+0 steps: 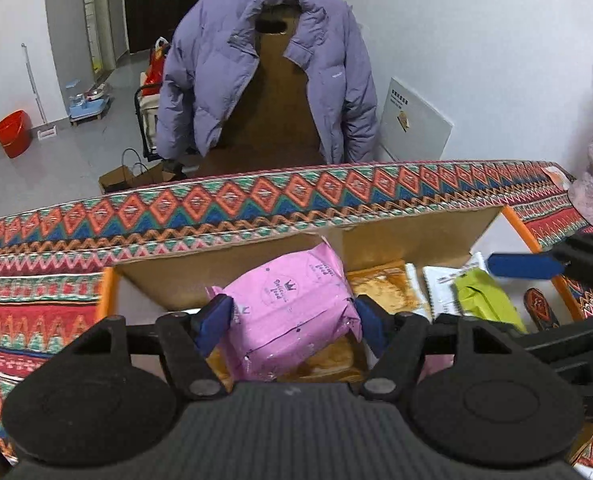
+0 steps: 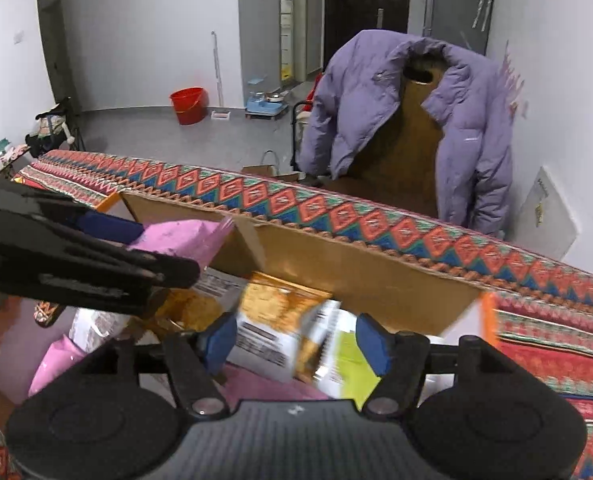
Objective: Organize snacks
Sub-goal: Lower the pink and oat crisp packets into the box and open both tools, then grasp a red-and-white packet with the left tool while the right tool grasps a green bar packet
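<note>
My left gripper is shut on a pink snack packet, one blue pad against each side, holding it over an open cardboard box on the patterned cloth. Orange cracker packets and a green packet lie in the box. In the right wrist view my right gripper stands open over the same box. A blurred orange cracker packet and a green and white packet sit loose between its pads. The left gripper's black finger and the pink packet show at the left.
The table carries a red, blue and green woven cloth. Behind its far edge stands a chair draped with a purple puffer jacket. A red bucket stands on the grey floor. Another pink packet lies at the lower left of the right wrist view.
</note>
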`<state>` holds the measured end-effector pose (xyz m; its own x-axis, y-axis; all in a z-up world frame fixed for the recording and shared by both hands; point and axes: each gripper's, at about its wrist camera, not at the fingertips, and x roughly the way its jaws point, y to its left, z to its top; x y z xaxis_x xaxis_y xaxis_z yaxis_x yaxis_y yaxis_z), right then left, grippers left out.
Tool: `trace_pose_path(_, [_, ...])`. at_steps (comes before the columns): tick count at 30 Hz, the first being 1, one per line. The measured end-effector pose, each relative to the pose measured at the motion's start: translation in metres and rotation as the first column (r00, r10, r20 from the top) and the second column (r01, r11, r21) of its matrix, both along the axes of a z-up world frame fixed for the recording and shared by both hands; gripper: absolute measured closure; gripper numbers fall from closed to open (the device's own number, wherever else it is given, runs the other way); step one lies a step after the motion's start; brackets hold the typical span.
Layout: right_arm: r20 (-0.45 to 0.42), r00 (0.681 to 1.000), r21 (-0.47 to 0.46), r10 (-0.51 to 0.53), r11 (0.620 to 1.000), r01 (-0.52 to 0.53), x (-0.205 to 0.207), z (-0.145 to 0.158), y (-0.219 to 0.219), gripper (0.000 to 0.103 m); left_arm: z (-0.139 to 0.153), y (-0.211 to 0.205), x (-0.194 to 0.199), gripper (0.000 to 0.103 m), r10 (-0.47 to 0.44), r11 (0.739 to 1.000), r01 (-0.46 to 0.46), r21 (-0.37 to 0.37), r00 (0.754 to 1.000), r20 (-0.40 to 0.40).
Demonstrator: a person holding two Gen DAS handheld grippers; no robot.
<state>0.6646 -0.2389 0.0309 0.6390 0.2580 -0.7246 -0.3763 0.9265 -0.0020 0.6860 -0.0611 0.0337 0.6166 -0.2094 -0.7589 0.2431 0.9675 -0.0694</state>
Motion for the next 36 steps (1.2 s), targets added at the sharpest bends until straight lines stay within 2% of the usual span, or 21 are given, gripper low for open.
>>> trace_pose_path(2, [0.015,1.0,-0.053,-0.007,0.999,0.008,-0.009,0.006,-0.009,0.032,0.001,-0.01,-0.002,0.023,-0.03,1.0,0.031,-0.006,0.999,0.011])
trace_pose_path(4, [0.024,1.0,-0.087,-0.009,0.996,0.011,-0.019,0.011,-0.017,0.032,0.005,-0.016,-0.007,0.023,-0.054,0.998,0.053,0.02,0.998,0.03])
trace_pose_path(10, [0.041,0.999,-0.068,-0.019,0.997,0.022,-0.043,0.035,-0.033,0.031,0.035,-0.001,-0.029,0.02,-0.018,1.0,0.017,0.025,0.999,0.038])
trace_pose_path(16, [0.09,0.996,-0.037,-0.007,0.999,0.011,-0.084,0.066,-0.036,0.027,0.074,0.023,-0.081,0.017,-0.014,0.998,0.009,0.065,0.996,0.085])
trace_pose_path(21, [0.129,0.992,0.023,0.005,1.0,-0.008,-0.133,0.085,-0.042,0.025,0.097,0.046,-0.154,0.017,0.024,0.999,-0.026,0.02,0.992,0.124])
trace_pose_path(22, [0.154,0.988,0.039,0.0,0.999,-0.006,-0.15,0.088,-0.045,0.022,0.1,0.051,-0.174,0.017,0.036,0.999,-0.037,0.005,0.99,0.134])
trace_pose_path(23, [0.17,0.985,0.047,-0.005,0.999,-0.003,-0.163,0.088,-0.046,0.017,0.102,0.056,-0.192,0.014,0.046,0.999,-0.044,-0.019,0.989,0.143])
trace_pose_path(27, [0.208,0.978,0.097,0.016,0.995,-0.037,-0.233,0.083,-0.056,0.016,0.107,0.077,-0.276,0.01,0.05,0.994,-0.028,-0.109,0.978,0.204])
trace_pose_path(30, [0.24,0.971,0.126,0.017,0.991,-0.049,-0.287,0.076,-0.063,0.015,0.102,0.085,-0.333,0.005,0.056,0.994,-0.027,-0.109,0.96,0.273])
trace_pose_path(32, [0.26,0.965,0.134,0.014,0.99,-0.05,-0.319,0.07,-0.068,0.015,0.097,0.087,-0.365,0.005,0.062,0.996,-0.038,-0.083,0.948,0.313])
trace_pose_path(36, [0.306,0.952,0.151,0.0,0.987,-0.049,-0.383,0.055,-0.077,0.009,0.081,0.093,-0.424,0.002,0.066,0.997,-0.045,-0.063,0.925,0.373])
